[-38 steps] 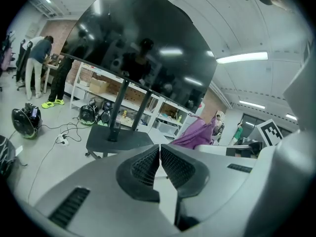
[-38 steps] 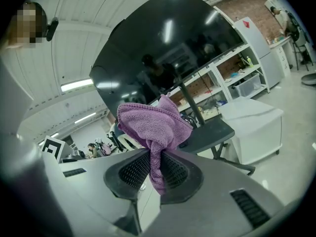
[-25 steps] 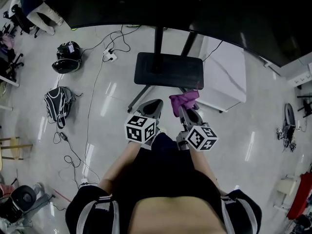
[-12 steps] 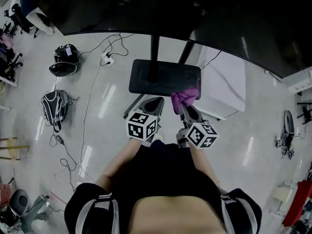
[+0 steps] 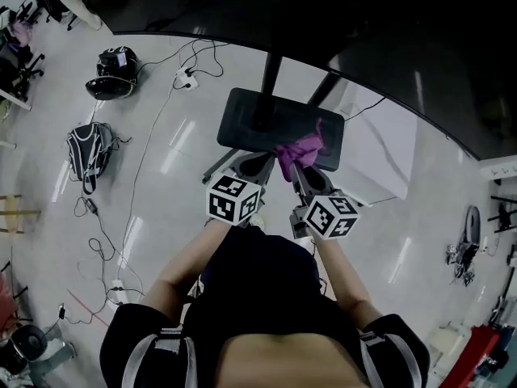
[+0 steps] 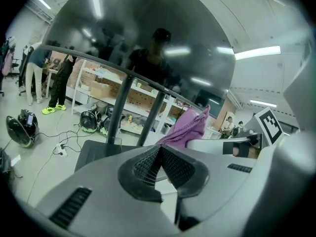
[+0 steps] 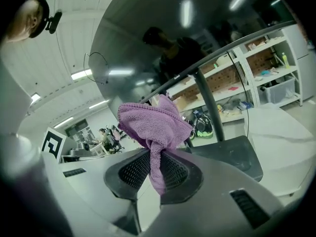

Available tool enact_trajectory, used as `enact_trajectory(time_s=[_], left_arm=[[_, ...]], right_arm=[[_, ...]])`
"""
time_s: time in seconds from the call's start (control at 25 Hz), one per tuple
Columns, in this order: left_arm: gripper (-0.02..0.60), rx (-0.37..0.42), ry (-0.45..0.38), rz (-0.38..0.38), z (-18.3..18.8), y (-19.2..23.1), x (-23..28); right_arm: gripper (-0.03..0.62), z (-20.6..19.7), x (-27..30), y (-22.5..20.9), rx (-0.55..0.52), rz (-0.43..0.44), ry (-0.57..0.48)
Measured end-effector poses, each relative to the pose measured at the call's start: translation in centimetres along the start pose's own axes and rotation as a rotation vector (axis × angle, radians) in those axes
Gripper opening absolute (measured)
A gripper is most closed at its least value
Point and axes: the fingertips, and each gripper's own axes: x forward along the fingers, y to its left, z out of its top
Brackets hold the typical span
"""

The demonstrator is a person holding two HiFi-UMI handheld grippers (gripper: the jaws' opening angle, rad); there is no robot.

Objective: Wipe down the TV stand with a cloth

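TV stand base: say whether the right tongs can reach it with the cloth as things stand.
Probably yes. The right tongs, shut on the purple cloth, hang at the near edge of the black base, and nothing shows between.

Nubbly soft-fabric cloth [image 7: 150,125]; smooth matt dark stand base [image 5: 242,124]; glossy hard floor [image 5: 153,208], reflecting lights.

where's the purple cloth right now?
Head view, centre: the purple cloth is pinched in the right gripper, over the near-right part of the black stand base, just right of the left gripper.
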Motion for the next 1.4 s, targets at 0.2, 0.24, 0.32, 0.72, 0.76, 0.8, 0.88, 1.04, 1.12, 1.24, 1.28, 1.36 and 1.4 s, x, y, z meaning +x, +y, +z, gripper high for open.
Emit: enact_trajectory(time_s=[0.2, 0.24, 0.32, 0.72, 0.76, 0.8, 0.88, 1.04, 1.12, 1.24, 1.28, 1.36, 1.4], left_arm=[[0.006, -0.030, -0.024, 0.027, 0.6, 2.3, 0.3], [0.006, -0.037, -0.029, 0.030, 0.7, 2.8, 0.4], [0.006, -0.044, -0.035, 0.031, 0.9, 3.5, 0.8], [0.006, -0.028, -0.066, 0.066, 2.6, 9.2, 4.2], [0.006, -0.026, -0.067, 0.069, 2.8, 9.7, 4.6], [0.006, -0.023, -0.066, 0.069, 2.9, 10.0, 5.1], [0.006, -0.020, -0.064, 0.065, 3.2, 10.7, 6.0], [0.006, -0.026, -0.066, 0.069, 3.5, 12.3, 7.3], [0.006, -0.025, -0.073, 0.072, 3.8, 13.1, 7.6], [0.006, -0.050, -0.079, 0.074, 4.5, 14.5, 8.1], [0.006, -0.063, -0.080, 0.074, 4.7, 15.1, 8.3], [0.006, -0.078, -0.084, 0.072, 5.3, 16.1, 8.8], [0.006, -0.077, -0.088, 0.071, 5.6, 16.6, 9.0]], right_arm=[[0.064, 0.0, 2.6, 0.3, -0.033, 0.029, 0.028], [0.064, 0.1, 3.2, 0.2, -0.034, 0.029, 0.026], [0.064, 0.3, 4.1, -0.1, -0.032, 0.024, 0.019], [0.064, 3.2, 10.3, -2.2, -0.209, -0.014, -0.058], [0.064, 3.6, 10.9, -2.4, -0.221, -0.016, -0.068], [0.064, 3.9, 11.6, -2.5, -0.235, -0.016, -0.076], [0.064, 4.5, 12.9, -2.7, -0.266, -0.010, -0.088], [0.064, 5.5, 15.4, -2.4, -0.372, 0.003, -0.110], [0.064, 6.2, 16.6, -2.2, -0.442, 0.005, -0.118], [0.064, 7.6, 18.5, -2.0, -0.507, 0.014, -0.135], [0.064, 8.0, 19.1, -2.1, -0.516, 0.016, -0.140], [0.064, 8.7, 20.3, -2.2, -0.533, 0.013, -0.148], [0.064, 9.1, 20.9, -2.3, -0.543, 0.009, -0.153]])
